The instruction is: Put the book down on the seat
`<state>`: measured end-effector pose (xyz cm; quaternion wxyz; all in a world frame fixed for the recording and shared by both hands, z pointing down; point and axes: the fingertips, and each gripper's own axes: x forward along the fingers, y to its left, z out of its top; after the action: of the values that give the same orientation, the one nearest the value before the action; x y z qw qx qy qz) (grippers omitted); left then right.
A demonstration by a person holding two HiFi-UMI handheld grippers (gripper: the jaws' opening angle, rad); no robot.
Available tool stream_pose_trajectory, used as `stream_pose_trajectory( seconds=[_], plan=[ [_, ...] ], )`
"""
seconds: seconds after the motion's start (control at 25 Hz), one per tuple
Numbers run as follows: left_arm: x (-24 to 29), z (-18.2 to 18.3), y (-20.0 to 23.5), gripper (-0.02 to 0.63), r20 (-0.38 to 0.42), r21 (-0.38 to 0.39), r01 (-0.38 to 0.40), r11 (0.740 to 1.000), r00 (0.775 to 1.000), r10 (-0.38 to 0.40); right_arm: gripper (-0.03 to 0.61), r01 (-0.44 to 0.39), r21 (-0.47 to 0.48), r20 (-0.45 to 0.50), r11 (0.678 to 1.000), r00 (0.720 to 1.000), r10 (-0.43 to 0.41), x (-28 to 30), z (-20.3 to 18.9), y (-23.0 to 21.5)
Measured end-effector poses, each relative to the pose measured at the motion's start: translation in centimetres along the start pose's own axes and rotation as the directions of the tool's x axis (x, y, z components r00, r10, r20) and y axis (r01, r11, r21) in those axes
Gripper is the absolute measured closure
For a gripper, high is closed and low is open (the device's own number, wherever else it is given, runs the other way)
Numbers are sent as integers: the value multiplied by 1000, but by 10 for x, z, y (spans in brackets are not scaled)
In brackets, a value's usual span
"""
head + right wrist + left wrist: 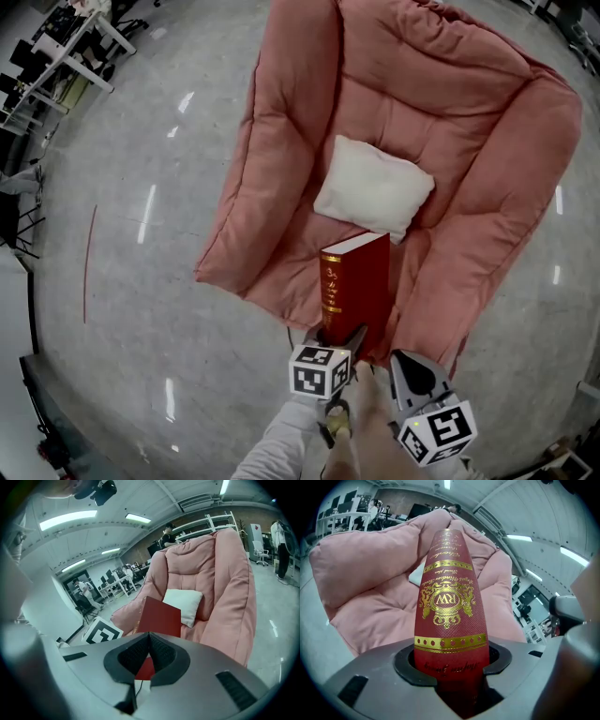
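A red book (359,286) with gold print on its spine (449,606) stands upright over the front edge of the pink cushioned seat (441,122). My left gripper (339,345) holds it from below, its jaws pressed on both covers at the book's lower end (451,663). A white pillow (373,193) lies on the seat just beyond the book. My right gripper (401,364) hangs to the right of the book, a little apart from it. Its jaws (149,637) are shut with nothing between them, and the book's red cover (159,616) shows just ahead of them.
The seat stands on a polished grey floor (131,244). Desks and chairs (66,47) stand at the far left. Shelves (206,524) and several people (165,534) are in the room behind the seat. A thin red line (88,262) marks the floor at left.
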<state>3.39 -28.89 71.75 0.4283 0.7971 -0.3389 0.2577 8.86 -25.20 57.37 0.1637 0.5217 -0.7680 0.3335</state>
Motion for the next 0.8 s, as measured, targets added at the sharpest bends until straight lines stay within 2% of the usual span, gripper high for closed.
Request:
stream_pose_trajectory(
  seconds=[0.52,0.68,0.8],
  plan=[
    [45,-6,22,362,-166,-81,-12,997,986,-1,574,-8,50,-8,999,1000,8,8,-7,-6],
    [48,-8,29,335,-214,-94,-34,995,977,13,574,-15,60,-4,998,1000,15,8,-7,-5],
    [46,-8,35,282,-225,-105,-52,993,974,27,574,-20,61,5,998,1000,20,9,-3,-5]
  ],
)
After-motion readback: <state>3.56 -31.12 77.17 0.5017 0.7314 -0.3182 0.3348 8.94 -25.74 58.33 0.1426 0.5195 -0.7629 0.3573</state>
